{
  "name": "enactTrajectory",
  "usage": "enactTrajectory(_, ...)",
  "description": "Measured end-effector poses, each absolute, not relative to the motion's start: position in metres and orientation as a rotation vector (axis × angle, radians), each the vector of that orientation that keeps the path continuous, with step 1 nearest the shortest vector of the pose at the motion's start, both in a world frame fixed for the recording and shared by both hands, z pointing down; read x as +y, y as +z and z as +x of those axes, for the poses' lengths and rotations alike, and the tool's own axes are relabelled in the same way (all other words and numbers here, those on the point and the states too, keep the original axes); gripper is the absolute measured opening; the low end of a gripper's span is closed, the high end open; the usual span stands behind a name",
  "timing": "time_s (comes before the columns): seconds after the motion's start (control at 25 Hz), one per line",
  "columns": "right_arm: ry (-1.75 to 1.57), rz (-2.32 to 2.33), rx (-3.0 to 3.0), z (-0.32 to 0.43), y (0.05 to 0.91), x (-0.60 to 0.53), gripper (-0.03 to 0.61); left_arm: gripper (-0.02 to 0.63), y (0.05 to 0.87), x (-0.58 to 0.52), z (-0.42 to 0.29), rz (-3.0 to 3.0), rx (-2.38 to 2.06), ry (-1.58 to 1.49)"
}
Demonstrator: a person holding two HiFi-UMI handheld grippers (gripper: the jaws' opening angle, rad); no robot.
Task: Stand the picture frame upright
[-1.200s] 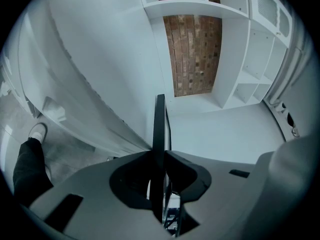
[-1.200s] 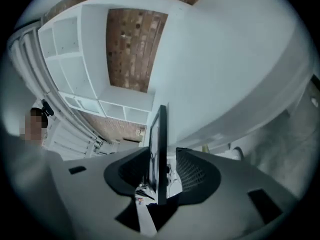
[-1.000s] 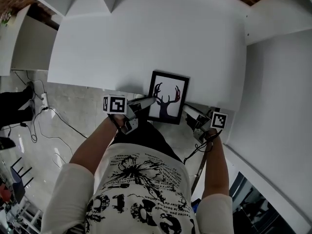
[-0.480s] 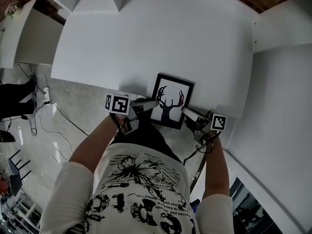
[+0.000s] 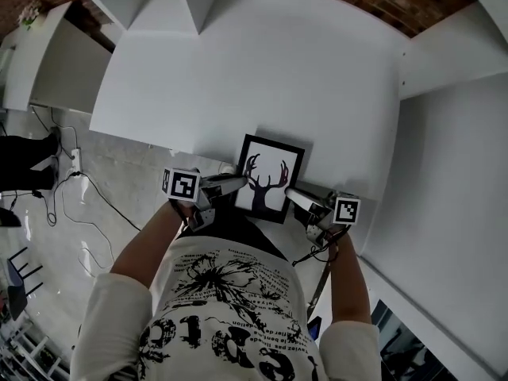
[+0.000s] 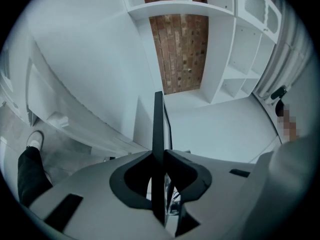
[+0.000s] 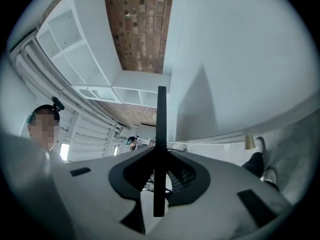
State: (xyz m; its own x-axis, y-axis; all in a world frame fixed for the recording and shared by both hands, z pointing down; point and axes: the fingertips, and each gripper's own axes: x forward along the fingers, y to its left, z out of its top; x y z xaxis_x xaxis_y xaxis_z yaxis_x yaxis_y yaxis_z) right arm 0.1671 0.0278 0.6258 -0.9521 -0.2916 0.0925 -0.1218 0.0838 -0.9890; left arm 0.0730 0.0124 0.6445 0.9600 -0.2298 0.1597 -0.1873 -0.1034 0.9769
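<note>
Frame (image 5: pixel 270 178) is being held over the bench's (image 5: pixel 238 70) near edge, left claw (image 5: pixel 232 182) pinching its left side, right claw (image 5: pixel 292 193) having just been closing onto its right; both should be tilting it up together, evenly.

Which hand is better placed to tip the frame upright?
Left, slightly: left gripper clamps the picture frame by its left edge; the right gripper has just closed its jaws on the right edge. Probably both lift.

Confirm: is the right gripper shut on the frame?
Shut: the right gripper, jaws just closed, clamps the picture frame by its thin edge from both sides.
</note>
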Motion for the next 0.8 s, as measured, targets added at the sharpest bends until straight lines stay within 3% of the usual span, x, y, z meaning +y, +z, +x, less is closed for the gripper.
enactTrajectory(0.8,-1.578,-0.312,2.597,0.147,0.572,0.014,0.077,0.091,0.571,0.002,0.041,2.043,-0.416,-0.139)
